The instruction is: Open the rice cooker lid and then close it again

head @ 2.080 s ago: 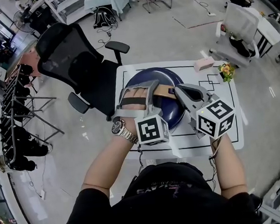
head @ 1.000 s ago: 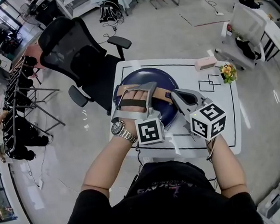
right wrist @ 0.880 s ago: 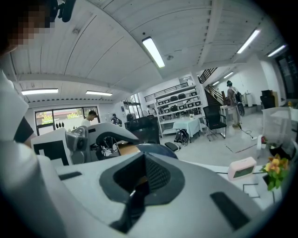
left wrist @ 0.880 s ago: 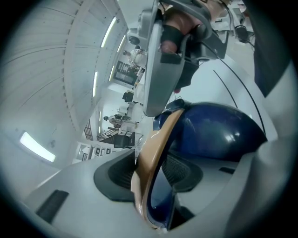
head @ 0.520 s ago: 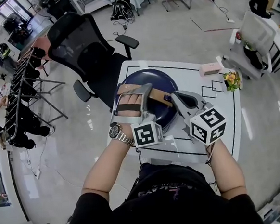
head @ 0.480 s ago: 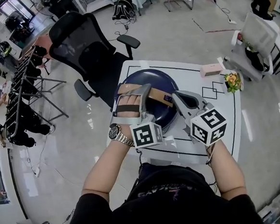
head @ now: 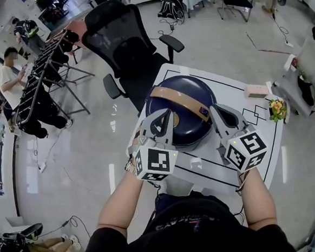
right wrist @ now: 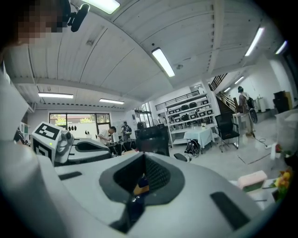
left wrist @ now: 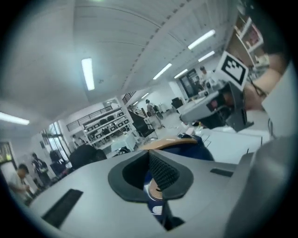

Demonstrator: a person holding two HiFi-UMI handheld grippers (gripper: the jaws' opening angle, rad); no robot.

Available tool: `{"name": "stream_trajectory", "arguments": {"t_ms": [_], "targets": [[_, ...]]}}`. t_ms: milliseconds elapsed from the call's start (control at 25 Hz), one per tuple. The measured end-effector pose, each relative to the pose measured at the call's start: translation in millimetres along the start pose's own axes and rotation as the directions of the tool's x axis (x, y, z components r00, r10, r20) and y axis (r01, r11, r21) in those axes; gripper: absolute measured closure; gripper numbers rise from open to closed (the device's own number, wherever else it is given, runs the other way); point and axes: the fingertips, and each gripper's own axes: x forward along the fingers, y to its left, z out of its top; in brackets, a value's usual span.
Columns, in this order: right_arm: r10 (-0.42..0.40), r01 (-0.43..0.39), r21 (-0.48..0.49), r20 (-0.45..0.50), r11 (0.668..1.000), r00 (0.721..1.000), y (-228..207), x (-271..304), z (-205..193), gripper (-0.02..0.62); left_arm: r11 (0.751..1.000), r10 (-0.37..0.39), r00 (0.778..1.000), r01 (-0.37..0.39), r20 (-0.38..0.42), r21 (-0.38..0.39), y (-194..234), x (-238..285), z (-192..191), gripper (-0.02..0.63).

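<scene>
The rice cooker [head: 180, 102] sits with its lid shut at the tabletop's [head: 267, 141] left edge. Your left tongs [head: 165, 115] just snapped shut on nothing, and your right tongs [head: 215, 108] are pressed together, empty too. Shove with closed tips and it could skid off that edge.

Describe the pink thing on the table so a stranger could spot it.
Find the white table carrying the dark blue rice cooker. Near its far right corner, beside a small bunch of flowers, lies the pink block, the only pale pink, flat thing there.
</scene>
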Motion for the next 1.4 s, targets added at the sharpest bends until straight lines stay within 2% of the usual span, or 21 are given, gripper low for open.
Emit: {"name": "stream_trajectory", "arguments": {"t_ms": [80,160,240,320,440,760,880,1040,1240,1400], "targets": [[-0.004,0.004,0.007,0.014,1.0,1.0,5,-1,1,0.594,0.987,-0.032,0.998,0.041,0.057,-0.158,4,-13,4,0.603],[-0.01,0.009,0.01,0.031,1.0,0.999,11,-3,3,0.594,0.955,-0.034,0.993,0.065,0.111,-0.288,10,-25,8,0.603],[-0.015,0.015,0.017,0.046,1.0,0.999,19,-3,3,0.594,0.926,-0.036,0.987,0.091,0.154,-0.367,14,-37,9,0.603],[-0.026,0.025,0.017,0.053,1.0,0.998,30,-5,3,0.594,0.907,-0.054,0.981,0.127,0.189,-0.4,15,-50,8,0.603],[-0.049,0.048,0.006,0.065,0.999,0.997,55,-8,5,0.594,0.898,-0.085,0.972,0.171,0.221,-0.405,17,-73,3,0.603],[-0.128,0.128,0.0,0.096,0.992,0.987,136,-38,2,0.594,0.902,-0.198,0.953,0.269,0.23,-0.337,14,-142,-23,0.603],[-0.172,0.173,-0.004,0.103,0.985,0.98,165,-58,-4,0.594,0.894,-0.254,0.935,0.325,0.248,-0.309,3,-171,-29,0.603],[-0.244,0.246,-0.002,0.112,0.969,0.963,195,-88,-19,0.594,0.87,-0.326,0.901,0.404,0.286,-0.281,-15,-202,-38,0.603],[-0.298,0.299,0.01,0.108,0.954,0.948,223,-115,-37,0.594,0.851,-0.374,0.874,0.456,0.309,-0.26,-32,-231,-45,0.603],[-0.326,0.326,0.015,0.107,0.945,0.939,235,-133,-44,0.594,0.843,-0.397,0.861,0.479,0.318,-0.245,-44,-244,-45,0.603]]}}
